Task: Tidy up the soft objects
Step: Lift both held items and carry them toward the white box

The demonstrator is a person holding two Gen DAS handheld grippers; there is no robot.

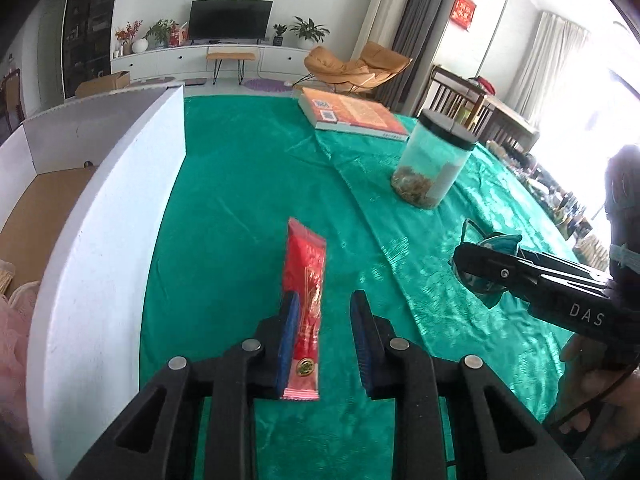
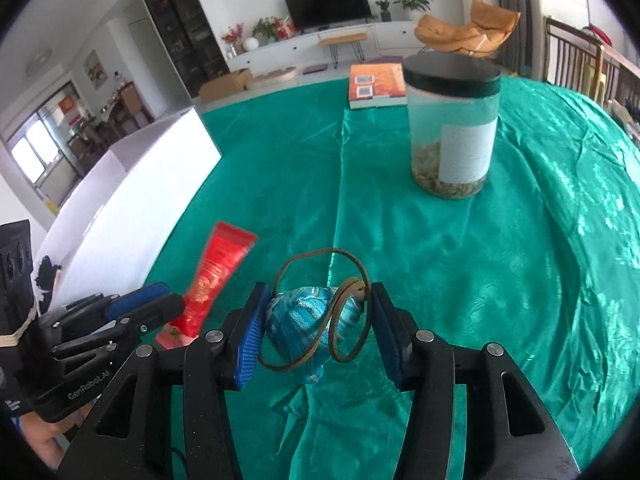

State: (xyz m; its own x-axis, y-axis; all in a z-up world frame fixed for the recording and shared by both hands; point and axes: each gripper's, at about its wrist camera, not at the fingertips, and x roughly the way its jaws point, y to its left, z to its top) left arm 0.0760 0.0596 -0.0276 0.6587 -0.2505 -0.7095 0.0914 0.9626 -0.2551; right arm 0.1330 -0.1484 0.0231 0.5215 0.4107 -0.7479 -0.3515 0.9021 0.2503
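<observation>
A long red packet point(image 1: 306, 300) lies on the green cloth between the fingers of my left gripper point(image 1: 325, 334). The jaws are open and the packet rests against the left pad point(image 1: 289, 336). The packet also shows in the right wrist view point(image 2: 212, 276). A small blue patterned pouch point(image 2: 304, 324) with a brown looped cord point(image 2: 348, 280) sits between the open fingers of my right gripper point(image 2: 316, 328). The pouch shows in the left wrist view point(image 1: 494, 242), partly hidden behind the right gripper point(image 1: 472, 260).
A white cardboard box point(image 1: 100, 216) stands at the left, open on top, with pink soft material point(image 1: 12, 340) in it. A clear jar with a black lid point(image 2: 454, 120) and an orange book point(image 1: 352, 114) stand further back on the green cloth point(image 2: 520, 260).
</observation>
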